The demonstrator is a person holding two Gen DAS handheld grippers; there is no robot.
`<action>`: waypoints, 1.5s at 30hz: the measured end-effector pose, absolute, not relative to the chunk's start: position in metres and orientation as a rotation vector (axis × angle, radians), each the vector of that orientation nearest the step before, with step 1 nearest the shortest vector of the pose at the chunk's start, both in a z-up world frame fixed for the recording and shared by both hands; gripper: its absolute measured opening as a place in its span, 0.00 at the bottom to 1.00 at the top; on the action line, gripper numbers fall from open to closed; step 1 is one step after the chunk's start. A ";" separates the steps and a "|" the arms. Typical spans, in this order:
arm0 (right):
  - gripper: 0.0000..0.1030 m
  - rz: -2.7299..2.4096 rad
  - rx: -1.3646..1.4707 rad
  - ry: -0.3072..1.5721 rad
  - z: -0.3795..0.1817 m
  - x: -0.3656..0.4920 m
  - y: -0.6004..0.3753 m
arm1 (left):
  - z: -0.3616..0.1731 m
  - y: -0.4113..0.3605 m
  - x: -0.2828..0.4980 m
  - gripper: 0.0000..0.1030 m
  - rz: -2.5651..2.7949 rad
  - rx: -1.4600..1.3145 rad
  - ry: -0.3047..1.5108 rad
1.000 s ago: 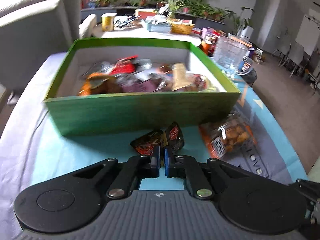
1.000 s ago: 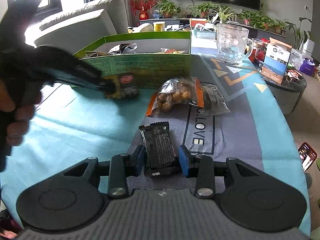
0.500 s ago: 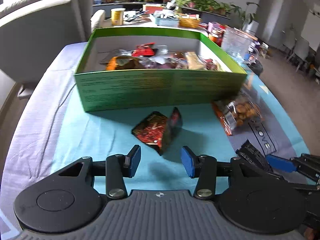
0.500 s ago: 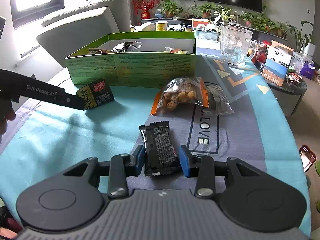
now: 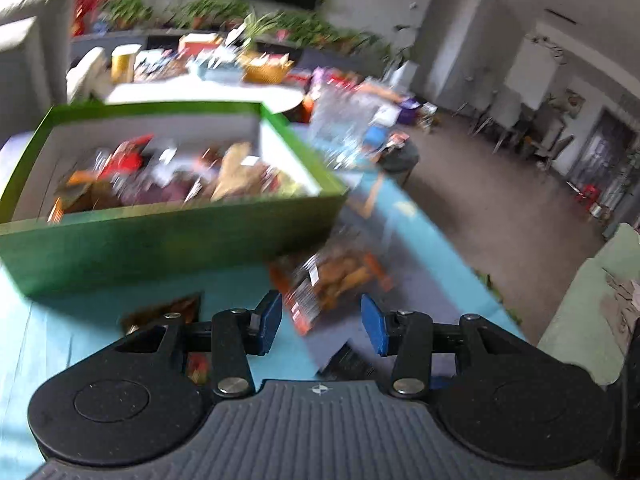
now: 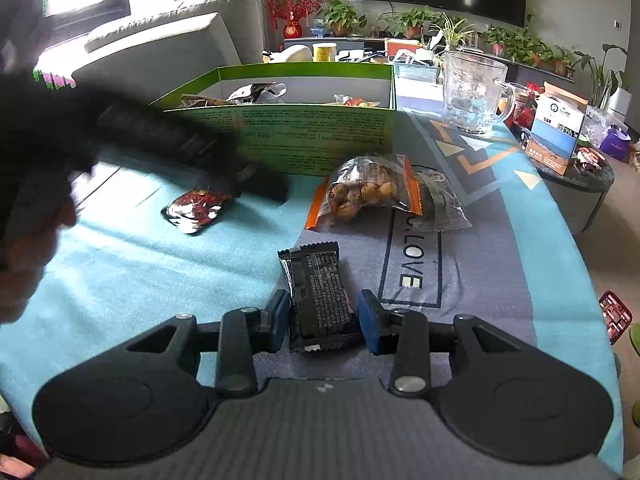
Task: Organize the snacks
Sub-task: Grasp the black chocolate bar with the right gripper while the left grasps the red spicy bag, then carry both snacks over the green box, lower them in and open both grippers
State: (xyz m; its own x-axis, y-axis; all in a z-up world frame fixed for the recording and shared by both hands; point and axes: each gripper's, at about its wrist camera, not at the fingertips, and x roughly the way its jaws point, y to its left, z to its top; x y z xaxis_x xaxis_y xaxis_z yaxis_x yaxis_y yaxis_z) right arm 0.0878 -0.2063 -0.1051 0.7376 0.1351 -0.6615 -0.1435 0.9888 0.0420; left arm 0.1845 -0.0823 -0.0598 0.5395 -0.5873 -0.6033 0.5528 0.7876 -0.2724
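The small red-and-black snack packet (image 6: pixel 197 209) that was pinched in the left gripper (image 5: pixel 322 322) a second ago now lies free on the teal tablecloth (image 6: pixel 120 272), just in front of the green box (image 6: pixel 304 136), and the left gripper's jaws have been opening and stand apart with nothing between the pads; its view has swung toward the clear bag of nuts with orange edges (image 5: pixel 336 276), which sits beside the box's near right corner and shows blurred. In the right wrist view the left gripper is a dark smear reaching over the cloth just above the dropped packet. The right gripper (image 6: pixel 323 316) has kept its place: its blue pads stand on either side of a black wrapped bar (image 6: pixel 320 296) lying on the grey part of the cloth, close to the wrapper's edges, but I cannot tell whether they press on it. The box already holds a heap of mixed snack wrappers (image 5: pixel 172 176). A glass mug (image 6: pixel 474 92) stands to the right of the box
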 end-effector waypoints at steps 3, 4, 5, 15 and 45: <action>0.38 0.157 -0.006 0.727 -0.105 0.088 -0.207 | -0.053 -0.082 0.180 0.41 -0.639 0.038 0.683; 0.38 0.158 -0.005 0.727 -0.105 0.088 -0.208 | -0.053 -0.079 0.179 0.41 -0.618 0.064 0.673; 0.38 0.159 -0.005 0.726 -0.105 0.089 -0.208 | -0.054 -0.074 0.180 0.41 -0.591 0.086 0.671; 0.38 0.162 -0.006 0.722 -0.105 0.089 -0.207 | -0.086 -0.038 0.194 0.48 -0.404 0.044 0.802; 0.37 0.169 -0.001 0.722 -0.105 0.091 -0.207 | -0.103 -0.064 0.217 0.86 -0.273 0.133 0.833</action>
